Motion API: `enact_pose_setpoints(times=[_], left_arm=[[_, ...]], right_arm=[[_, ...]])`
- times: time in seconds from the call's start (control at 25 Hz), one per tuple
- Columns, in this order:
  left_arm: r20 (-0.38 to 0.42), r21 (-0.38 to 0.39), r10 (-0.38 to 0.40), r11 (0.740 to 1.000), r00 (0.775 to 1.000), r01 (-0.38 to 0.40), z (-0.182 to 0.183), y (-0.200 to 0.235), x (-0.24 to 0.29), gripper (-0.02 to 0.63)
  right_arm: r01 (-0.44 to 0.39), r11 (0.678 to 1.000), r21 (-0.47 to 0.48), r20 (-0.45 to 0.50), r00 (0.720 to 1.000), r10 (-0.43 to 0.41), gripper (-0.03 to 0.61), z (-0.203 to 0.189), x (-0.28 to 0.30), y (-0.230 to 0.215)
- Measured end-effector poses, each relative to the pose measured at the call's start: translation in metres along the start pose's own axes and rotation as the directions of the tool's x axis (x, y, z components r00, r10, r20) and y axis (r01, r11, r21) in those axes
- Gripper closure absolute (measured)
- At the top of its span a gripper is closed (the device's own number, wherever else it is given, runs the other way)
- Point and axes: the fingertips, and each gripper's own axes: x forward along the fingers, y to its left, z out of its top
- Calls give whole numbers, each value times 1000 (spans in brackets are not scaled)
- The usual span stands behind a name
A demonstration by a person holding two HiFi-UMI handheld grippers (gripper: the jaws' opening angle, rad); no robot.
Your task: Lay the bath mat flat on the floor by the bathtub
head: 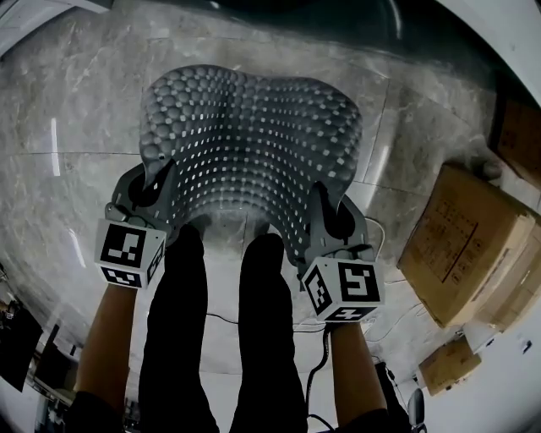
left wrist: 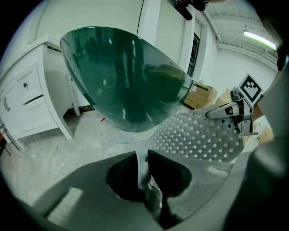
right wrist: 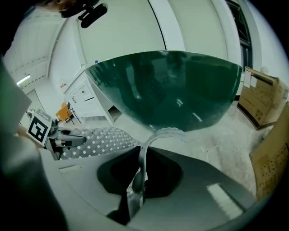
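Note:
A grey, perforated bath mat point(head: 254, 144) hangs spread between my two grippers above the marble floor point(head: 76, 152), its far edge toward the dark green bathtub point(head: 321, 17). My left gripper point(head: 156, 182) is shut on the mat's near left corner. My right gripper point(head: 325, 207) is shut on the near right corner. In the left gripper view a thin fold of mat point(left wrist: 198, 135) runs down between the shut jaws of the left gripper point(left wrist: 144, 167), with the bathtub point(left wrist: 126, 76) ahead. The right gripper view shows the same: the mat's edge point(right wrist: 144, 153) pinched in the right gripper point(right wrist: 137, 176), below the tub point(right wrist: 171, 85).
Cardboard boxes point(head: 465, 237) are stacked on the floor at the right, with a smaller one point(head: 448, 364) nearer. A white cabinet point(left wrist: 27, 99) stands left of the tub. The person's legs point(head: 220, 321) are below the mat, and a cable point(head: 321, 347) trails on the floor.

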Motion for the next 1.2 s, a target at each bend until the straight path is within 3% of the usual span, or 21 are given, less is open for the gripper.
enact_pose_setpoints(times=[0.4, 0.72, 1.2], left_arm=[[-49, 69, 83, 994, 995, -79, 25, -18, -15, 587], [-25, 82, 86, 993, 996, -84, 5, 4, 7, 587], [-29, 104, 107, 989, 994, -104, 15, -4, 19, 587]], right_arm=[[-72, 996, 52, 25, 997, 71, 531, 3, -9, -20], [-67, 998, 13, 27, 997, 67, 531, -10, 21, -7], [-83, 996, 21, 30, 996, 82, 529, -9, 26, -15]])
